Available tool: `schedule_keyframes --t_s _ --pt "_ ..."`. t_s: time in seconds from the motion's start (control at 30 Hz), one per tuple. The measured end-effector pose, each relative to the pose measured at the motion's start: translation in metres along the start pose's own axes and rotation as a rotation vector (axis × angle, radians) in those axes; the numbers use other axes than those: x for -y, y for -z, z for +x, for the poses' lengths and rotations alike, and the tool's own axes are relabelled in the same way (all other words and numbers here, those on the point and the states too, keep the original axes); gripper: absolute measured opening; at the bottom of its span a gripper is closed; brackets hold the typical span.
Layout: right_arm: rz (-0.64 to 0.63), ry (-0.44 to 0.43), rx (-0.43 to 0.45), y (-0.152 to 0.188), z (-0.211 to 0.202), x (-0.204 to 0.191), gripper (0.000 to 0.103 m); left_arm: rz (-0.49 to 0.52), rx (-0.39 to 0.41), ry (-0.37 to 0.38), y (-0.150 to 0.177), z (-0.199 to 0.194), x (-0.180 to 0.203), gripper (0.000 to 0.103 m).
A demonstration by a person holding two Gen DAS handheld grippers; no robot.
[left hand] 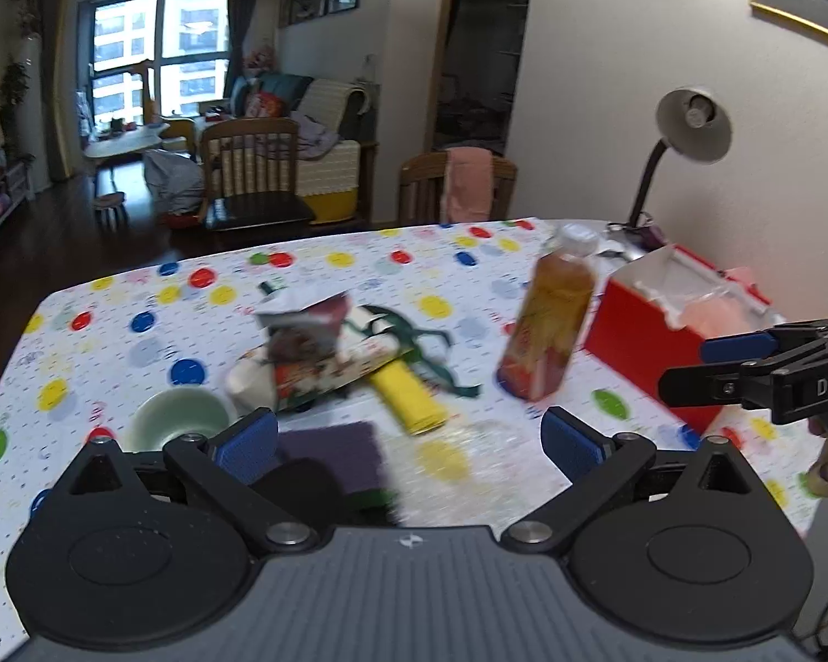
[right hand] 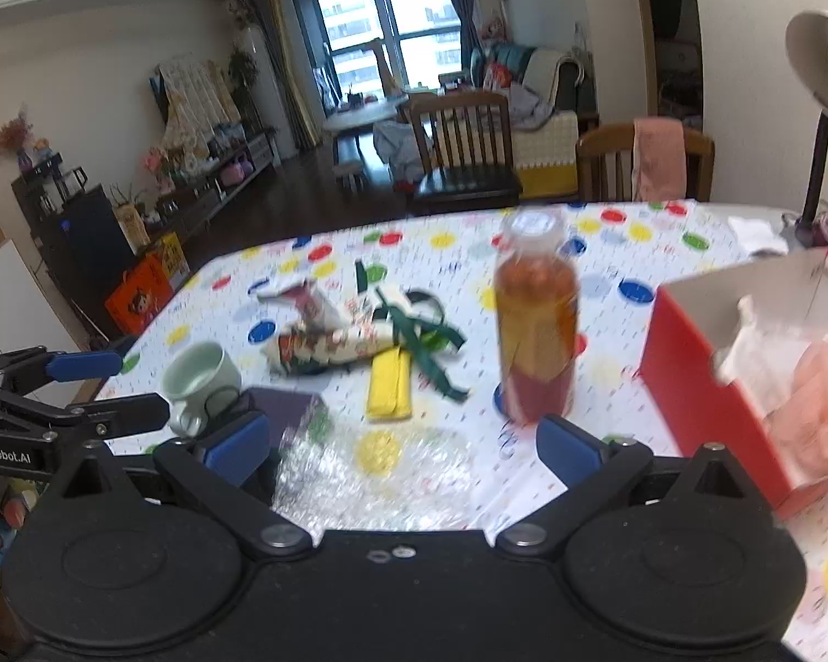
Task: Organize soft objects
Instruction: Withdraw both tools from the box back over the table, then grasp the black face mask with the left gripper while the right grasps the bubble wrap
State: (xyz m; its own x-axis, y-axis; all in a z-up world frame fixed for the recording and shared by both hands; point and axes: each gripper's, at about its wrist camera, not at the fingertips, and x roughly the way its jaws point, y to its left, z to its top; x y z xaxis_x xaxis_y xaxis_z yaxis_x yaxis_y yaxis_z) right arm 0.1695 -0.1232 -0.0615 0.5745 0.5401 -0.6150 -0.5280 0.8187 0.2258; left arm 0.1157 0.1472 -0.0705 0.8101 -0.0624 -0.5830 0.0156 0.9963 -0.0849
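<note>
Dotted tablecloth point(left hand: 138, 298) cluttered: one upright bottle of amber drink point(left hand: 549, 320), white cap, standing between the central pile and one red box point(left hand: 646, 342) at right, open top with pale pink stuff inside. One pale green mug point(right hand: 196, 378) near left, touching nothing visible but just beside a dark purple pad point(left hand: 331, 449). Central pile: one printed snack bag point(right hand: 331, 347), crumpled wrapper on top, green ribbon point(right hand: 422, 342) tangled over it, one yellow sponge point(right hand: 390, 386) lying flat just in front. Clear bubble wrap point(right hand: 370, 469) spread on the cloth nearest the cameras, directly ahead of the right gripper point(right hand: 403, 447). One desk lamp point(left hand: 684, 132) at far right corner, two wooden chairs behind the table, pink towel over one. Left gripper point(left hand: 408, 436) jaws spread wide, nothing between the blue pads, poised above the purple pad. Right gripper likewise wide, empty, above the bubble wrap, bottle just beyond its right finger. Frames motion-blurred.
</note>
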Motion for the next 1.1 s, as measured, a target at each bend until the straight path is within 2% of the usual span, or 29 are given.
schedule_keyframes --t_s 0.13,0.33,0.73,0.93,1.1 --pt "-0.027 0.021 -0.030 0.013 0.020 -0.013 0.103 -0.012 -0.040 -0.039 0.020 0.011 -0.019 0.103" --pt "-0.045 0.010 -0.080 0.032 0.046 -0.029 0.103 -0.120 -0.096 -0.077 0.048 0.030 -0.053 0.103" --pt "-0.212 -0.031 -0.205 0.062 0.091 -0.065 0.103 -0.230 -0.242 -0.044 0.087 0.073 -0.072 0.103" --pt "-0.294 -0.022 -0.255 0.076 0.112 -0.080 0.103 -0.247 -0.272 -0.033 0.094 0.083 -0.072 0.103" --pt "-0.299 0.001 -0.272 0.079 0.128 -0.081 0.102 -0.247 -0.290 -0.027 0.093 0.093 -0.068 0.102"
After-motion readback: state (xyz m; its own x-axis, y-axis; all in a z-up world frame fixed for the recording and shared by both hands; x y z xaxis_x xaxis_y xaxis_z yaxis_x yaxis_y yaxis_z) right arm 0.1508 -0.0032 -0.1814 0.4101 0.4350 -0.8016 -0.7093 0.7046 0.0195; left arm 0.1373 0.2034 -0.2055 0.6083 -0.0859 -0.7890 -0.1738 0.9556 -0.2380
